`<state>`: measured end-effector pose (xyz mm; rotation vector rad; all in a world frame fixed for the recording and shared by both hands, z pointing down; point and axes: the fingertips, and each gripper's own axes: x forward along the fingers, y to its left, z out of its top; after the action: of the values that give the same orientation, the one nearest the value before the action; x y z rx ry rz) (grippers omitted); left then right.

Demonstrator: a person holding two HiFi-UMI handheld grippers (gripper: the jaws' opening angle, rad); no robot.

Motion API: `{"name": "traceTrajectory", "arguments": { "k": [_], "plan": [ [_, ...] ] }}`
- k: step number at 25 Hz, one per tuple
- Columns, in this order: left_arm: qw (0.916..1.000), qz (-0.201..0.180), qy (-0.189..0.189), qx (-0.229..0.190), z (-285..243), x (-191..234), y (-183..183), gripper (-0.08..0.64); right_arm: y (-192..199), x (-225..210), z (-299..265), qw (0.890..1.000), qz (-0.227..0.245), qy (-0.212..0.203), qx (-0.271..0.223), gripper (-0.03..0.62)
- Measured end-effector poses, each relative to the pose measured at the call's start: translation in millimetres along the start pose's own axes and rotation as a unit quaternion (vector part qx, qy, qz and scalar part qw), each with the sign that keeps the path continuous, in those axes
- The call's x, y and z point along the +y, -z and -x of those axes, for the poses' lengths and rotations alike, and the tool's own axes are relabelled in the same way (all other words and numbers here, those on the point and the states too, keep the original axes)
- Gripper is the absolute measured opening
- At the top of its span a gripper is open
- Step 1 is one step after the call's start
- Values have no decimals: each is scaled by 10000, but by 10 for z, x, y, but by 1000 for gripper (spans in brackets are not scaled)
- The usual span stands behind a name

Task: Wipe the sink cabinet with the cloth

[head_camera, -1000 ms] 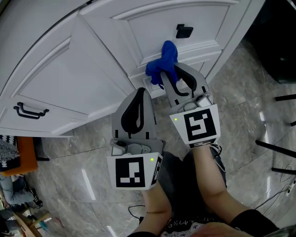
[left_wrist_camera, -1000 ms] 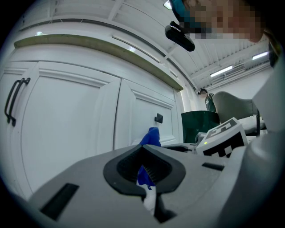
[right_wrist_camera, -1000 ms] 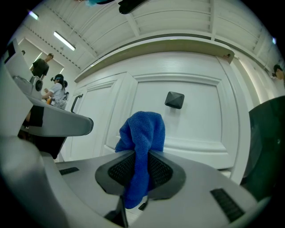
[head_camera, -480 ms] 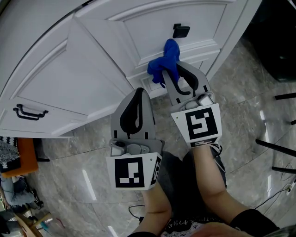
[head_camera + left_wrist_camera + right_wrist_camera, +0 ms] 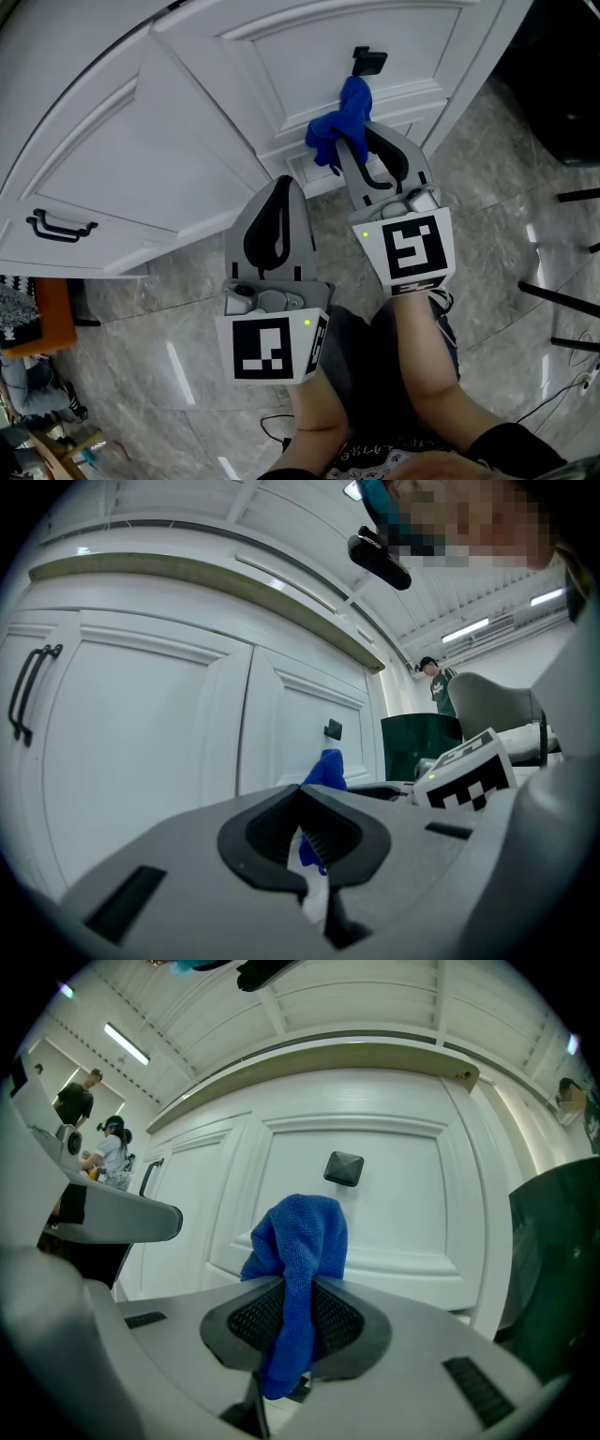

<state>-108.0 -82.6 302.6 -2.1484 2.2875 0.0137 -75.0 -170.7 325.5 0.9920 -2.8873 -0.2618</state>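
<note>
A blue cloth [image 5: 340, 122] is pinched in my right gripper [image 5: 354, 142], which is shut on it; the bunched end presses against the lower part of the white sink cabinet door [image 5: 375, 37], just below its black square knob [image 5: 369, 62]. In the right gripper view the cloth [image 5: 297, 1274] hangs through the jaws under the knob [image 5: 343, 1168]. My left gripper [image 5: 284, 186] is shut with nothing in it, held back near the cabinet's base. From the left gripper view the cloth [image 5: 324, 772] and knob [image 5: 333, 729] show ahead on the right.
The left cabinet door [image 5: 122, 169] has a black bar handle [image 5: 58, 226]. Grey marble floor [image 5: 506, 178] lies to the right, with dark furniture legs [image 5: 562, 300] on it. An orange object [image 5: 42, 314] sits at the left edge. People stand far off in the room [image 5: 94, 1138].
My right gripper has carried the cloth slightly up and to the right along the door, closer to the knob. The left gripper has stayed put.
</note>
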Motion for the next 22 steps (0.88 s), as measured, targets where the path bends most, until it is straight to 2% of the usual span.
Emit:
{"name": "traceTrajectory", "arguments": {
  "k": [22],
  "plan": [
    [10000,-2,-1,1,3,5,-7,5,19,-137,30,9998,-28,214,54,80]
  ]
}}
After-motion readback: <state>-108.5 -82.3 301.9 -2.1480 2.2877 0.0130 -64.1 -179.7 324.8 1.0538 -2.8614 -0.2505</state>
